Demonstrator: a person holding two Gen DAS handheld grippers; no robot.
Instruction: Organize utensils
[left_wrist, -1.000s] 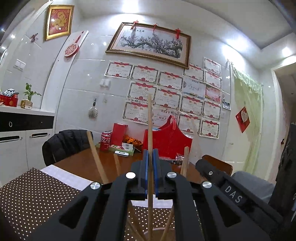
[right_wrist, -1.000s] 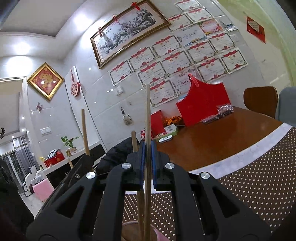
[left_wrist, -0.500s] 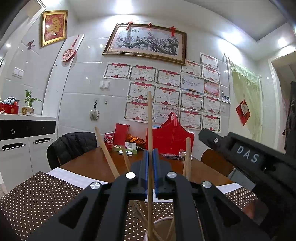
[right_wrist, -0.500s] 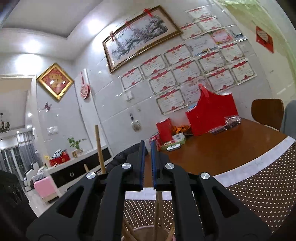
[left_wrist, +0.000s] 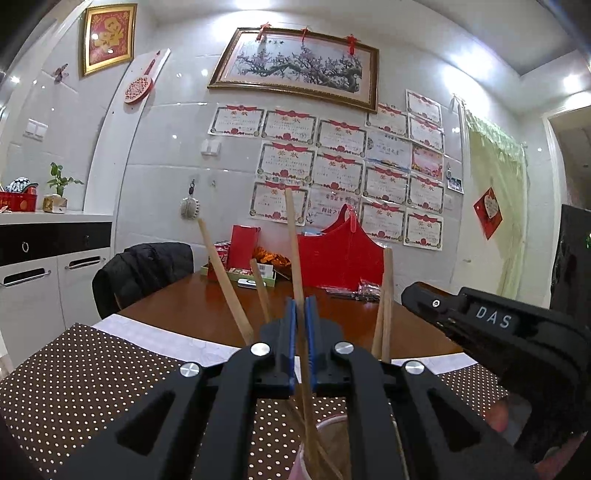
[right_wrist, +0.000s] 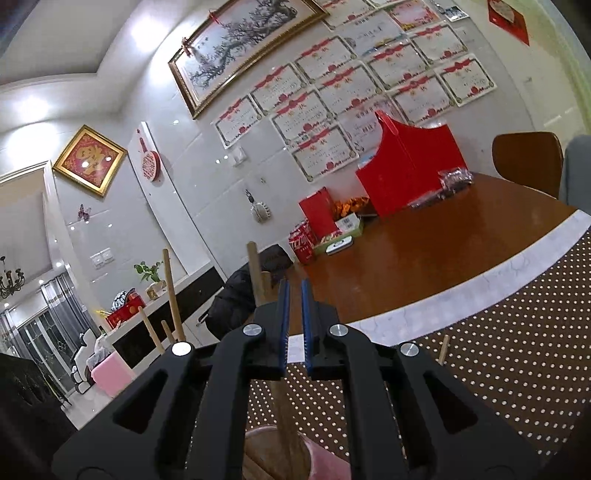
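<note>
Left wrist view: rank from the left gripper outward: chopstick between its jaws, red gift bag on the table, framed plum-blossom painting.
1. Wooden chopstick: held upright between the jaws of the left gripper, centre.
2. Red gift bag: at the far edge of the brown wooden table, centre-right.
3. Gold-framed plum-blossom painting: high on the white tiled wall, behind the bag.

Readable lettering

White letters "DAS" stand on the black body of the right tongs (left_wrist: 417, 295), seen from the left wrist view. The wall certificates (left_wrist: 288, 162) carry red headings and print too small to read.
</note>
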